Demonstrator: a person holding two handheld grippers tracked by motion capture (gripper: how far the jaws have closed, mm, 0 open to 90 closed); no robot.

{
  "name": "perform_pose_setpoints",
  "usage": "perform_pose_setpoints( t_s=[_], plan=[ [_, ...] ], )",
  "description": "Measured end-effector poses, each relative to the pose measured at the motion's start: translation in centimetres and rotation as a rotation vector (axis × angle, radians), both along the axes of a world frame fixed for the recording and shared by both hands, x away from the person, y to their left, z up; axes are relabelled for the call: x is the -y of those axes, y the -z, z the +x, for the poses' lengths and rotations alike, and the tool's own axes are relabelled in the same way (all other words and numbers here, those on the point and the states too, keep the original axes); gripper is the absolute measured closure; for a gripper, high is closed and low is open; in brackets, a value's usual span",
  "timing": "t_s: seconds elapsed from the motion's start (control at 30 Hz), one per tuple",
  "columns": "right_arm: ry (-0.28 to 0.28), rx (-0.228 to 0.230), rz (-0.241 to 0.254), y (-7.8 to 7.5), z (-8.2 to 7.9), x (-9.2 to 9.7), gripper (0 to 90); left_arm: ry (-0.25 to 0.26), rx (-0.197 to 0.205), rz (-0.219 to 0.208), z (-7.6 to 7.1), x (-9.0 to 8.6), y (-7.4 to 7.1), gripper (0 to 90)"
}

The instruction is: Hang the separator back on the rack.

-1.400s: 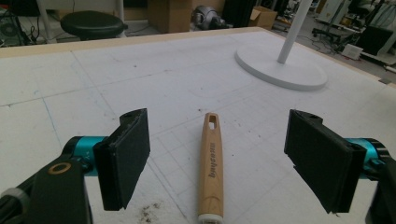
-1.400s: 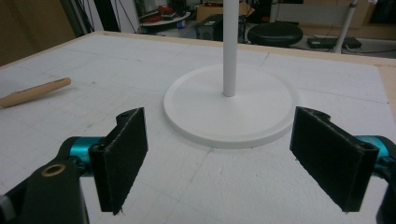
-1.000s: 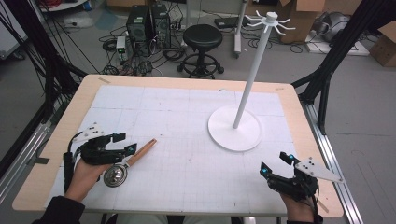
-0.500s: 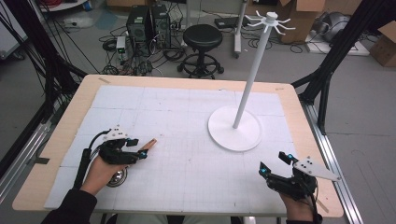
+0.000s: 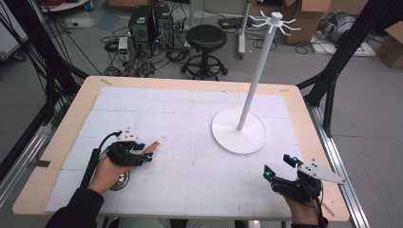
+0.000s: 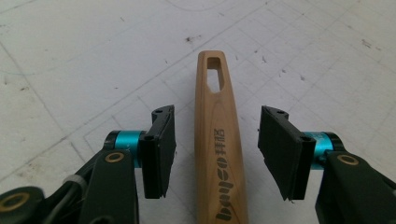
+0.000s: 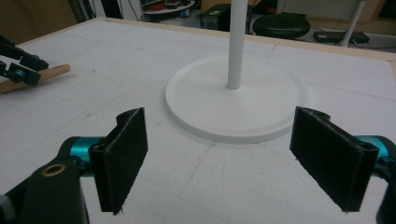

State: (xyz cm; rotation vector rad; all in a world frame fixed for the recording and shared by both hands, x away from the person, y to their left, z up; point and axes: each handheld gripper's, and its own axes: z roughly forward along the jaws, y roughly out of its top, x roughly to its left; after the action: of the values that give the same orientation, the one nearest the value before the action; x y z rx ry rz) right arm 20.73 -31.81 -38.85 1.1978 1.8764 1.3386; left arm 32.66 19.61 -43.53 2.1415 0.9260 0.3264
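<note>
Near the bench's (image 5: pixel 85 102) left front corner, a wooden handle (image 6: pixel 217 154) lying flat between the left tool's (image 6: pixel 215 151) closing jaws, pads just clear of it. Toward the right front corner, right tool (image 5: pixel 280 167) released, near the white stand (image 5: pixel 238 136).

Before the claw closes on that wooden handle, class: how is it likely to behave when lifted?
The wooden handle looks rigid, so it probably won't bend. Its rounded, smooth sides may slip or twist between the left claw, whose jaws have just been closing and do not yet touch it. The metal head at the near end probably makes it end-heavy, so it may tilt downward.
</note>
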Motion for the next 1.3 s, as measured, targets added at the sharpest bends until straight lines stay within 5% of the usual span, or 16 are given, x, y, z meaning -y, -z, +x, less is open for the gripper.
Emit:
perform_pose_setpoints(
  t_s=[0.5, 1.0, 1.3],
  plan=[
    [0.014, -0.009, 0.001, 0.1, 0.0, 0.1, 17.9, -0.007, 0.003, 0.063, 0.2, 0.4, 0.3, 64.1],
    [0.026, -0.002, 0.001, -0.1, -0.1, 0.3, 18.0, -0.044, -0.029, 0.049, 0.1, 0.2, 0.0, 67.3],
    [0.028, 0.003, 0.003, -0.2, -0.3, 0.3, 18.0, -0.053, 0.032, -0.054, -1.2, -0.8, -2.0, 67.4]
  ],
)
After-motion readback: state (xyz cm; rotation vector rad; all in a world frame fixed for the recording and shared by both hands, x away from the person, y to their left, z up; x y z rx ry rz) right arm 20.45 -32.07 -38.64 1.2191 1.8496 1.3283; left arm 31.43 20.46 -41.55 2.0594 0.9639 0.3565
